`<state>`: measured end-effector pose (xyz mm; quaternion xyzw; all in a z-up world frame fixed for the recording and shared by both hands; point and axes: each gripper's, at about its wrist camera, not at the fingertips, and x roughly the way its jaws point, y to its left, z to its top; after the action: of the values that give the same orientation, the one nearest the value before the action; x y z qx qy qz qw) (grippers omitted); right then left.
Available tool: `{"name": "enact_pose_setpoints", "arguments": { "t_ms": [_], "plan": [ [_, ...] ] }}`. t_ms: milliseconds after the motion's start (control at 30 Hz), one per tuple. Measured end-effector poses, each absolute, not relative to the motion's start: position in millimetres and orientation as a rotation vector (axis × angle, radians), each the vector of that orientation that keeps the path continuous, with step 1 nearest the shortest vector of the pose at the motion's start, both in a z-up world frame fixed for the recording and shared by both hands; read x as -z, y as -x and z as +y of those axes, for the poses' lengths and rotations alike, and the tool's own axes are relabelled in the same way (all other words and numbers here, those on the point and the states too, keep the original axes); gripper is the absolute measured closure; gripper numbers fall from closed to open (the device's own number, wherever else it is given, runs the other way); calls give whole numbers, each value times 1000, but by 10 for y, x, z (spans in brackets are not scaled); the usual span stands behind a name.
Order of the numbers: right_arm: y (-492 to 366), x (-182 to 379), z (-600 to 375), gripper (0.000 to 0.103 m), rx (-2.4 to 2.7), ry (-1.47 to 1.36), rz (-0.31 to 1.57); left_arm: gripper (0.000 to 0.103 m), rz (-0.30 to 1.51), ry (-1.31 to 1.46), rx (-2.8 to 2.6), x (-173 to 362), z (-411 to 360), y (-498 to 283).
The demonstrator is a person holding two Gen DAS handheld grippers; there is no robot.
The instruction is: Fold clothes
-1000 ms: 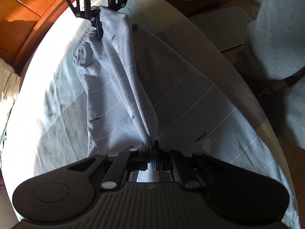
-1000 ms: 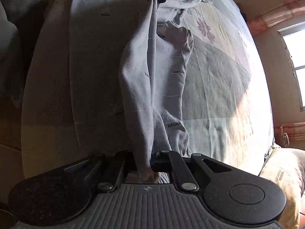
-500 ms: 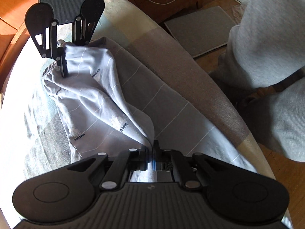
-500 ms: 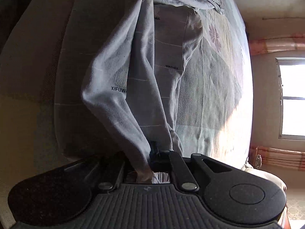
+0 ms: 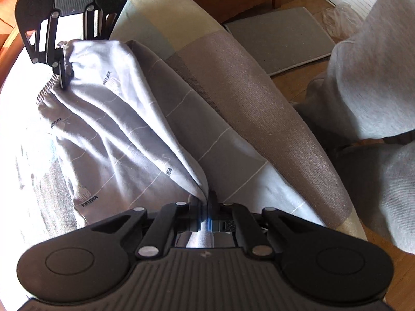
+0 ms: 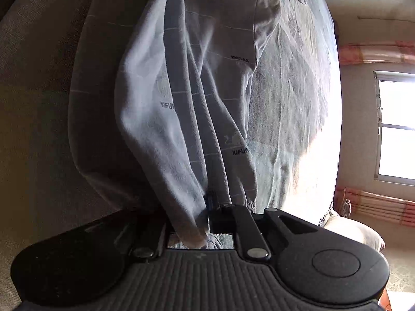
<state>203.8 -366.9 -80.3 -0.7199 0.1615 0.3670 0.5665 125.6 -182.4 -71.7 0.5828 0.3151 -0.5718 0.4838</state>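
The left gripper point(image 5: 206, 207) sits at the bottom centre of the left view, its jaws pinched together on a bunched edge of the pants point(image 5: 114, 134). The pale grey pants, printed with thin lines and small lettering, stretch from there up to the upper left of the frame, where the right gripper point(image 5: 62, 77) clamps the gathered waistband point(image 5: 48, 89). Between the two grips the cloth hangs in long diagonal folds, and its lower layer lies on the bed point(image 5: 259, 108). The bed's rounded edge runs down the right side of the frame; past it lie bare wood floor and a grey mat point(image 5: 280, 36) at upper right. A person's grey-clad legs point(image 5: 371, 85) stand just beside that edge.

In the right view the right gripper point(image 6: 208, 207) is at bottom centre, its jaws closed on the cloth. The pants point(image 6: 207, 83) run up to the top edge. To their right, sunlit bedding point(image 6: 298, 103) spreads open as far as the bed's curved edge; a window point(image 6: 396, 127) is at the far right.
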Motion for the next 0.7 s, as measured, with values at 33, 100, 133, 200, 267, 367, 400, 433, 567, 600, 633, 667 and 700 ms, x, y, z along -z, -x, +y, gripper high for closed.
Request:
{"name": "enact_pose_setpoints", "arguments": {
  "t_ms": [33,100,133,200,267,367,400,433,567,600,633,667,700],
  "plan": [
    [-2025,753,-3654,68,-844,1680,385,101,774,-1415,1392,722,-1825,-1264],
    [-1990,652,-3629,58,-814,1655,393,101,777,-1413,1386,682,-1803,-1273],
    [-1961,598,-3617,55,-802,1641,401,101,777,-1407,1382,648,-1790,-1278],
    [-1866,480,-3622,54,-807,1627,413,101,778,-1394,1373,581,-1764,-1288],
    [-1792,463,-3569,55,-828,1613,421,101,782,-1391,1366,565,-1759,-1308],
    [-1846,569,-3519,65,-819,1623,439,101,790,-1392,1357,578,-1765,-1345],
    [-1884,613,-3507,70,-806,1633,440,101,793,-1393,1354,582,-1767,-1358],
    [-1922,657,-3496,70,-793,1642,440,101,796,-1393,1351,586,-1770,-1370],
    [-1905,810,-3517,61,-843,1671,538,101,806,-1395,1339,603,-1778,-1420],
    [-1869,802,-3538,60,-867,1693,530,101,809,-1396,1336,607,-1781,-1433],
    [-1831,751,-3559,54,-879,1691,541,101,811,-1396,1333,612,-1783,-1445],
    [-1795,689,-3580,51,-888,1683,560,101,814,-1397,1330,616,-1785,-1458],
    [-1759,627,-3602,46,-896,1675,579,101,817,-1397,1327,620,-1787,-1470]
  ]
}}
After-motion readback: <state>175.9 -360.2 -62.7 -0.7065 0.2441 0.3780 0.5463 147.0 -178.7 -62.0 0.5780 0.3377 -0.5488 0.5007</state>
